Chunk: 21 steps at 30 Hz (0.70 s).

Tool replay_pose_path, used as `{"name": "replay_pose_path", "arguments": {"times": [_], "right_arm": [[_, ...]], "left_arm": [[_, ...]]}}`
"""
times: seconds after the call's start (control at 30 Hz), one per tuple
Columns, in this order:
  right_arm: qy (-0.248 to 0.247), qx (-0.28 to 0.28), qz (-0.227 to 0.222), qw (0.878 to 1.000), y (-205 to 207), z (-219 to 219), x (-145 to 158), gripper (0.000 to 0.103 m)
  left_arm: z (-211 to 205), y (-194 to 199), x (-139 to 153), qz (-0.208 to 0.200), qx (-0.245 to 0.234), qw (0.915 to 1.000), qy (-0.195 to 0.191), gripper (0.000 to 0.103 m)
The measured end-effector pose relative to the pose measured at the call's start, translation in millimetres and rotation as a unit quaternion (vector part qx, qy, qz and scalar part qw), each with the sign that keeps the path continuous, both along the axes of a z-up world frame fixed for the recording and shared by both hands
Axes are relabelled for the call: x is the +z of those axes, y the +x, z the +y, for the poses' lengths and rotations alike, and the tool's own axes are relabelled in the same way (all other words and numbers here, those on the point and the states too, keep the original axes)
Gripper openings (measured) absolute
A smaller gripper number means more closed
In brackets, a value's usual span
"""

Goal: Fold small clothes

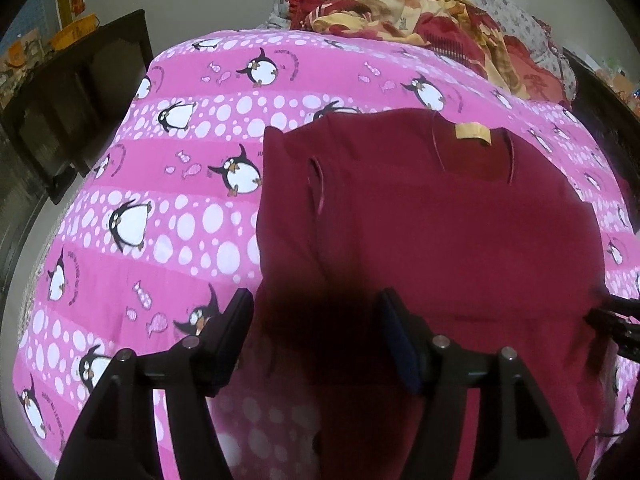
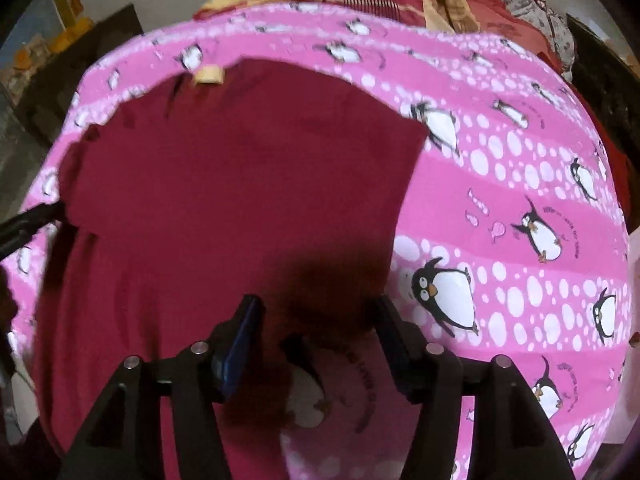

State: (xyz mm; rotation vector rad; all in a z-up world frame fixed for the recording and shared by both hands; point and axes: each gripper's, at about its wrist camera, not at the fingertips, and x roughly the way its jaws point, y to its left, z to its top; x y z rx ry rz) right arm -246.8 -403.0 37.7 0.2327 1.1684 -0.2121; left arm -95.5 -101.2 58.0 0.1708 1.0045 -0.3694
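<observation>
A small maroon shirt (image 1: 440, 232) lies flat on the pink penguin-print sheet (image 1: 180, 220), its collar with a yellow label (image 1: 474, 133) at the far end. One sleeve is folded in over its left side. My left gripper (image 1: 314, 300) hangs open just above the shirt's near left edge, with nothing pinched. In the right wrist view the shirt (image 2: 240, 180) fills the left half, and its label (image 2: 208, 76) shows at the top. My right gripper (image 2: 316, 304) stands open over the shirt's near right edge, where dark shadow falls. Each gripper's tip peeks into the other's view.
A crumpled red-and-yellow blanket (image 1: 400, 8) is heaped at the head of the bed beyond the shirt. Dark wooden furniture (image 1: 80, 92) stands off the bed's left side. Bare pink sheet (image 2: 520, 240) spreads to the right of the shirt.
</observation>
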Motion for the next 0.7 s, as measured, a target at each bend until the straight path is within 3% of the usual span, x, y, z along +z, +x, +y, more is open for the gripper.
{"name": "replay_pose_path", "arguments": {"times": [0.1, 0.17, 0.4, 0.53, 0.7], "right_arm": [[0.004, -0.005, -0.010, 1.000, -9.6, 0.7, 8.6, 0.064], [0.017, -0.004, -0.015, 1.000, -17.7, 1.1, 15.7, 0.067], [0.044, 0.021, -0.018, 0.999, -61.9, 13.4, 36.6, 0.073], [0.046, 0.014, -0.031, 0.998, -76.1, 11.9, 31.4, 0.074], [0.097, -0.023, -0.055, 0.994, -73.7, 6.8, 13.0, 0.074]], "left_arm": [[11.3, -11.2, 7.5, 0.003, -0.003, 0.9999, -0.009, 0.065], [22.3, -18.2, 12.8, 0.003, -0.001, 0.9998, -0.020, 0.074], [65.3, -42.9, 17.5, 0.017, 0.014, 0.9991, -0.035, 0.075], [75.0, -56.8, 7.8, 0.036, 0.014, 0.9986, -0.036, 0.075], [80.4, -71.5, 1.8, 0.045, 0.019, 0.9976, -0.049, 0.075]]}}
